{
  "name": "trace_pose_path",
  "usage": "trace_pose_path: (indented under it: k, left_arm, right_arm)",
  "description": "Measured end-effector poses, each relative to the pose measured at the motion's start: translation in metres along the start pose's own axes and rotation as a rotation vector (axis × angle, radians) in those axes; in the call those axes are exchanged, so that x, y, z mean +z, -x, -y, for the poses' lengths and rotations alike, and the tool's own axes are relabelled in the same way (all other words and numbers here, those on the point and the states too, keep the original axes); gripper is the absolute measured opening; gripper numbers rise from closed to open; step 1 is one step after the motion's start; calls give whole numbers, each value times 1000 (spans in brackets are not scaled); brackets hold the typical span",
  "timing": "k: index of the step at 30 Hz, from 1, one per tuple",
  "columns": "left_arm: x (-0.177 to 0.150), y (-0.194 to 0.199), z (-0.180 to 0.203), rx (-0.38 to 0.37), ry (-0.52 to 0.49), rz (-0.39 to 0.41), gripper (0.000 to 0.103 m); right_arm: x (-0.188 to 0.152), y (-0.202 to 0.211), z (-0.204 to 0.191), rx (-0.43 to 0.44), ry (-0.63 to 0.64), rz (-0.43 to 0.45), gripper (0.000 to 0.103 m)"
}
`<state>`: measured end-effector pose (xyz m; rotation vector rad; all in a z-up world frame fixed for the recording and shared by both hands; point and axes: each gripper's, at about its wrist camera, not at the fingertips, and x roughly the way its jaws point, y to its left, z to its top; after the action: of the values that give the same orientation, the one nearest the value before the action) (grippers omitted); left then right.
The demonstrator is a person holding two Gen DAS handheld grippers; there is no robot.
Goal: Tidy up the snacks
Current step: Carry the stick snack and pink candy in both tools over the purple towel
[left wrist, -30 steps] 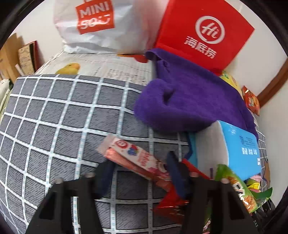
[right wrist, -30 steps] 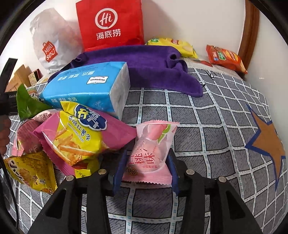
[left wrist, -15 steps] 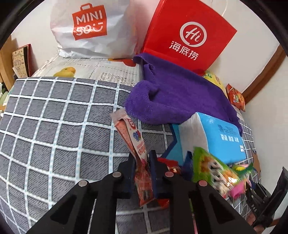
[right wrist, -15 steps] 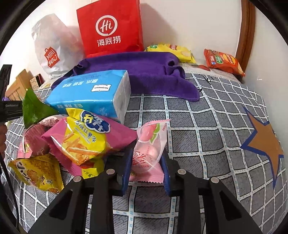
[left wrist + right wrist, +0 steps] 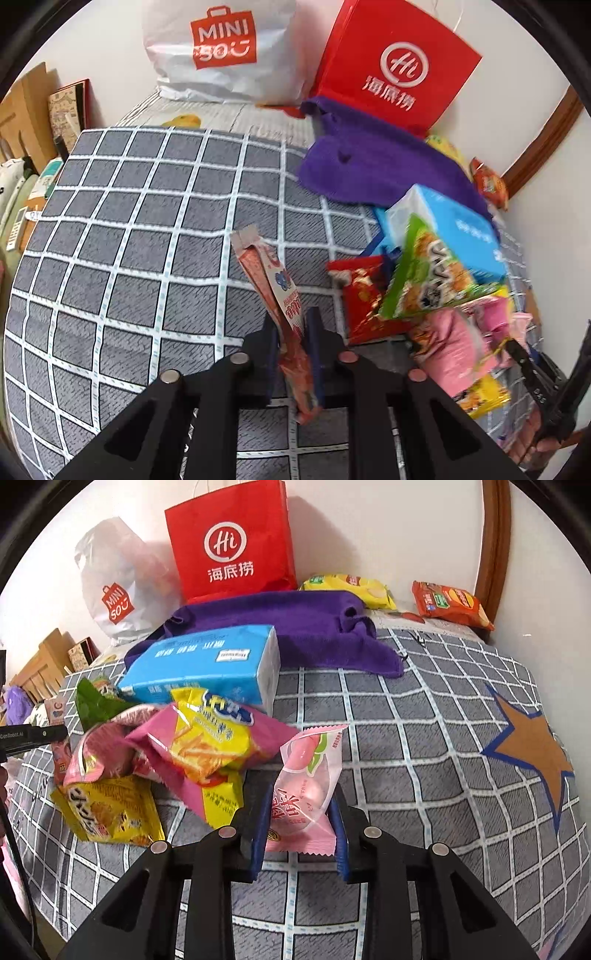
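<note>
Both tongs clenched on snack packets above the checked bed.

The left tongs (image 5: pixel 291 343) grip a long red-and-white packet (image 5: pixel 275 284) edge-on, its upper end standing up over the grey checked bed (image 5: pixel 147 229), left of the snack pile (image 5: pixel 424 291). The right tongs (image 5: pixel 299 823) pinch a pink peach packet (image 5: pixel 308 782) (clear window, round sweets inside), lifted just right of the heap of yellow and pink bags (image 5: pixel 199 749). A blue tissue pack (image 5: pixel 207 664) lies behind the heap, against a purple towel (image 5: pixel 295 624); a red bag (image 5: pixel 229 542) and a white bag (image 5: pixel 118 590) stand at the bed's far edge.
</note>
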<state>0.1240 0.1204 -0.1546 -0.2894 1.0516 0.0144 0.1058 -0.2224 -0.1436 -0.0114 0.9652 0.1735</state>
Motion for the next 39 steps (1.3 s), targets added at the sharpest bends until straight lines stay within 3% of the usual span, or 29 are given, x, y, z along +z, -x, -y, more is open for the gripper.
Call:
trace_pose_path:
  k: [4, 11, 13, 20, 27, 39]
  left_arm:
    - [-3, -12, 3, 31, -5, -3, 28]
    - [-8, -21, 18, 110, -58, 34, 25]
    - [-10, -20, 20, 73, -69, 32, 18]
    - [-14, -7, 26, 68, -92, 40, 18]
    - [-14, 20, 31, 53, -99, 79, 18]
    - [-5, 57, 65, -38, -139, 116, 18]
  right_arm:
    - [-5, -5, -1, -4, -1, -13, 31]
    - [-7, -19, 1, -2, -10, -29, 39]
    - [-9, -21, 0, -13, 1, -19, 39]
    - [-6, -12, 4, -16, -10, 2, 28]
    - [1, 11, 5, -21, -25, 37, 28]
    - [26, 50, 1, -24, -60, 100, 28]
